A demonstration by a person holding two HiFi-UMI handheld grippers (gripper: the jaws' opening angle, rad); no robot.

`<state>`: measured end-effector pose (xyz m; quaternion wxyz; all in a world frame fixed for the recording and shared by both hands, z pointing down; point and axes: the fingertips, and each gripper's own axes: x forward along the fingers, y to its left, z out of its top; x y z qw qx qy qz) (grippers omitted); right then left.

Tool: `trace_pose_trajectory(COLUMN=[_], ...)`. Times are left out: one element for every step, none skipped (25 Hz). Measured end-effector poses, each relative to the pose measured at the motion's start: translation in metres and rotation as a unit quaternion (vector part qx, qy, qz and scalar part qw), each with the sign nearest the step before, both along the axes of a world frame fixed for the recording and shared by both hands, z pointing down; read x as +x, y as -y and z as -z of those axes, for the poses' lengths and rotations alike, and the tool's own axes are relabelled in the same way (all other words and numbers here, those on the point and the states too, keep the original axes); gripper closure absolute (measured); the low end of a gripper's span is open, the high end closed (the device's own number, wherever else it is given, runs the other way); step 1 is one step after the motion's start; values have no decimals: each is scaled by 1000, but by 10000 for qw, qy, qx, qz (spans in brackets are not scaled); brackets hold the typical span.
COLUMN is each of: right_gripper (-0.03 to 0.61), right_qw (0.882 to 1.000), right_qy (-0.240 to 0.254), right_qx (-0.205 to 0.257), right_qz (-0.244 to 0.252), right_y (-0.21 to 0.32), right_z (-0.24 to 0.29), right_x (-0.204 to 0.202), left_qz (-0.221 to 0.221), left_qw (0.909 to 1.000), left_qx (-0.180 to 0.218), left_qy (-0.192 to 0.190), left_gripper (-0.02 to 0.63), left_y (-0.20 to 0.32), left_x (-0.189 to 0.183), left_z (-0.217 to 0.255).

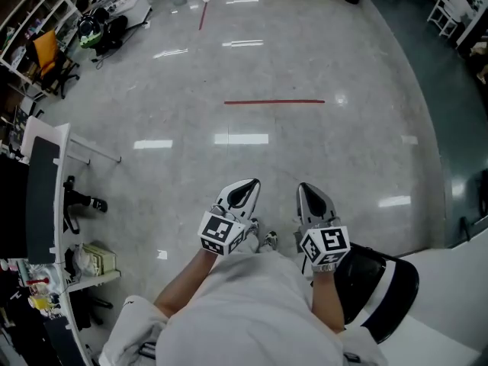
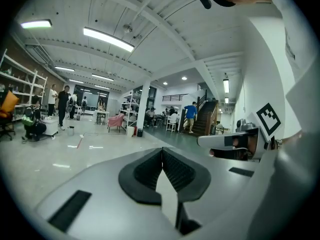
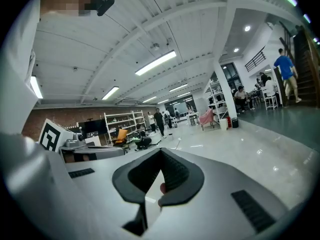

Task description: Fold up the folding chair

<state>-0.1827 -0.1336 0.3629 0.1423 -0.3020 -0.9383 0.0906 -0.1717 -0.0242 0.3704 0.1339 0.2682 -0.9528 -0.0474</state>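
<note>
So you had both grippers up close to your chest, side by side and pointing out over the floor (image 1: 252,59). The left gripper (image 1: 242,191) was clenched, pads pressed together with nothing in there, and the right gripper (image 1: 313,197) was the same, clamped tight on nothing. A strip of red tape (image 1: 274,101) lay well ahead of them, and a white desk (image 1: 46,174) stood off to your left. As for the chair (image 1: 379,287), my best guess was the black-and-white shape just beside your right elbow, low at the right of the head view, but honestly I couldn't tell for sure.
</note>
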Motion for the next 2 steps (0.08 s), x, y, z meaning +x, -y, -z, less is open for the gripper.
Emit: trace_pose_trajectory(right_gripper=[574, 574], right_qw=[10000, 10000], right_qy=[5, 9], right_qx=[-1, -1], right_qz=[21, 42], right_y=[0, 1], right_z=[0, 0], right_x=[2, 4], left_qz=[20, 40], left_qw=[10000, 10000], left_qx=[-23, -47], left_qy=[-1, -1], left_gripper=[601, 601], left_y=[1, 1], left_x=[3, 6], left_z=[0, 0])
